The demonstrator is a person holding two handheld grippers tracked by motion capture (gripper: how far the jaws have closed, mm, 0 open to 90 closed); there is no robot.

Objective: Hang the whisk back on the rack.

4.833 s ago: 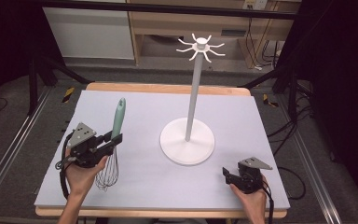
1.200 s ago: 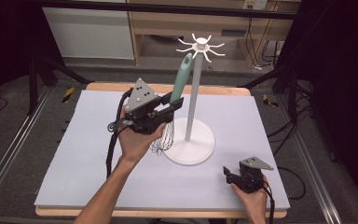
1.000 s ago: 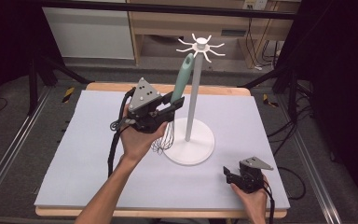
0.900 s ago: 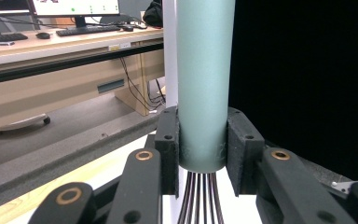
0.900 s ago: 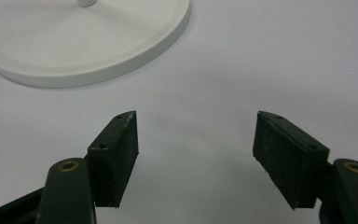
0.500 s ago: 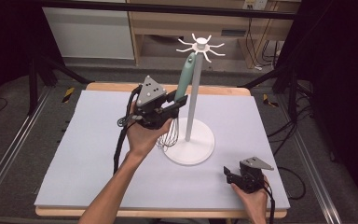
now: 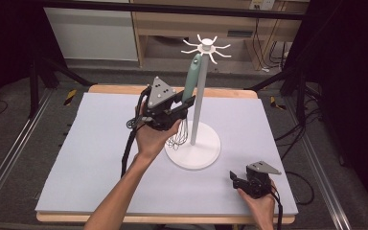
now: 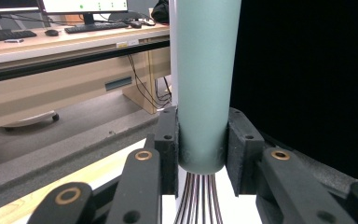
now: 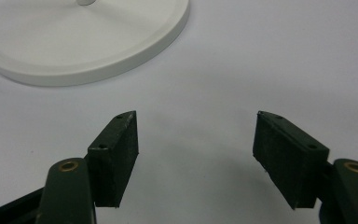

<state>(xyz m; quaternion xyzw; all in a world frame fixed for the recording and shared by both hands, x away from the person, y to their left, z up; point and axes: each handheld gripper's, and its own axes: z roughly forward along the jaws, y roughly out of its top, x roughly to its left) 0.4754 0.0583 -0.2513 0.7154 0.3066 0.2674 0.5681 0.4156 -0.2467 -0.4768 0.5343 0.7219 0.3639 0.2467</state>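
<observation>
The left claw [image 7: 182, 106] is raised above the middle of the bench [image 7: 76, 143], held up by the person's left hand [image 7: 151, 136], and it is pinching a whisk [image 7: 189, 86] by the lower end of its pale green handle. In the left gripper view both black pads press against that handle [image 8: 205, 84] from either side, and the dark wires [image 8: 198, 200] fan out just beneath the grip. The whisk stands nearly upright, tilted a little, handle up and wire head [image 7: 178, 136] hanging down over the left part of the stand's round base. Its top end sits just beside the white pole, close under the ring of hooks [image 7: 206, 48] at the top of the hanging stand [image 7: 197, 103]; whether it touches a hook I cannot tell. The white base [image 7: 206, 153] rests on the bench right of centre. Farther right, at the near edge, the right claw [image 7: 234, 178] lies low on the grey surface in the person's right hand [image 7: 258, 206], its jaws spread wide with nothing between them, pointing toward the base rim [image 9: 121, 60].
</observation>
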